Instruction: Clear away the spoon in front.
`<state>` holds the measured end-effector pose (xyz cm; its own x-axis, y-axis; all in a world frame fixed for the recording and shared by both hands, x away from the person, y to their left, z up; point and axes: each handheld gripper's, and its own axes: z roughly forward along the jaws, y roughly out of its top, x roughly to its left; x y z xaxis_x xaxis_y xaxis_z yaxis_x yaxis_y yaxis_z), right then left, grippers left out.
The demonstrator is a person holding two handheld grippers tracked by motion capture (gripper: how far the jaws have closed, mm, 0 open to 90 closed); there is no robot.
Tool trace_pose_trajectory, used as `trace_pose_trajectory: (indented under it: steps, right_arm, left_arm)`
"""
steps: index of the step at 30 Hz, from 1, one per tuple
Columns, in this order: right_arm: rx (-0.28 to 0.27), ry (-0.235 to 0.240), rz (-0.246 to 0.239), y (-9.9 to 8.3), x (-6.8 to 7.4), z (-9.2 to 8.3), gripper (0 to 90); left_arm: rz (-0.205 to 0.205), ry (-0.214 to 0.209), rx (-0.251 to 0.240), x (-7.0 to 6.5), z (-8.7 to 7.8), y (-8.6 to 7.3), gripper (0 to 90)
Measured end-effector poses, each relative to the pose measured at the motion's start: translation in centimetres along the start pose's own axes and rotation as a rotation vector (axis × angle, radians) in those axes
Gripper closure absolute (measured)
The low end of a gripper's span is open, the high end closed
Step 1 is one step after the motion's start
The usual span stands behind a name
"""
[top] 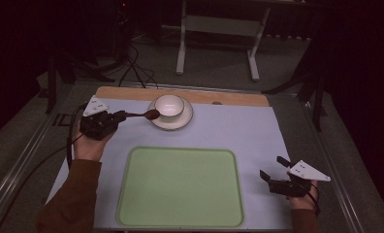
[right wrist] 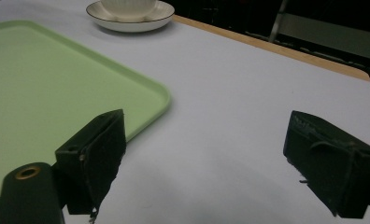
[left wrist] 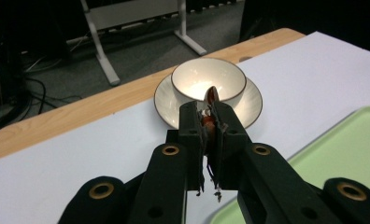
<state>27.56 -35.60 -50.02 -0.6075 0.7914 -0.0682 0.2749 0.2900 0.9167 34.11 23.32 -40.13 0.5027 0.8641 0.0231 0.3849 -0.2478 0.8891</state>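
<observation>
A white bowl [top: 169,104] stands on a white saucer [top: 179,122] at the back of the white mat. My left gripper [top: 113,116] is shut on the handle of a dark brown spoon [top: 146,114], held level with its bowl end over the saucer's left rim beside the white bowl. In the left gripper view the spoon [left wrist: 211,95] sticks out between the closed jaws toward the bowl [left wrist: 208,80] and saucer [left wrist: 248,109]. My right gripper [top: 272,170] rests open at the mat's right front, nothing between its jaws [right wrist: 206,163].
A pale green tray [top: 180,187] lies at the front middle of the mat, its corner [right wrist: 145,100] left of the right gripper. A wooden strip [top: 229,97] runs along the table's far edge. A white metal stand [top: 219,29] and cables are on the floor behind.
</observation>
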Motion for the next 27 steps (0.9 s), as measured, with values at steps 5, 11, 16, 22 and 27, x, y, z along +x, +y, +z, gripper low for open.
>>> trace_pose_trajectory:
  steps: [5, 11, 16, 22, 27]
  right_arm:
    - [0.0, -0.002, 0.0, 0.0, 0.0, 0.0, 12.9]
    - [-0.001, -0.005, 0.0, 0.0, 0.0, 0.0, 12.9]
    - [-0.001, -0.004, 0.001, 0.0, 0.0, 0.0, 12.9]
    - [-0.002, -0.005, 0.001, 0.0, 0.0, -0.1, 12.9]
    - [0.0, -0.005, 0.001, 0.0, 0.0, 0.0, 12.9]
  left_arm:
    - [-0.006, 0.004, 0.013, 0.0, -0.8, -0.7, 83.6]
    - [-0.011, 0.006, 0.038, -0.1, -1.3, -1.7, 83.7]
    - [-0.008, -0.004, 0.059, -0.6, -1.8, -2.3, 83.7]
    - [-0.01, -0.009, 0.079, -1.0, -2.5, -3.3, 83.7]
    - [-0.022, -0.004, 0.097, -0.9, -3.3, -4.3, 83.7]
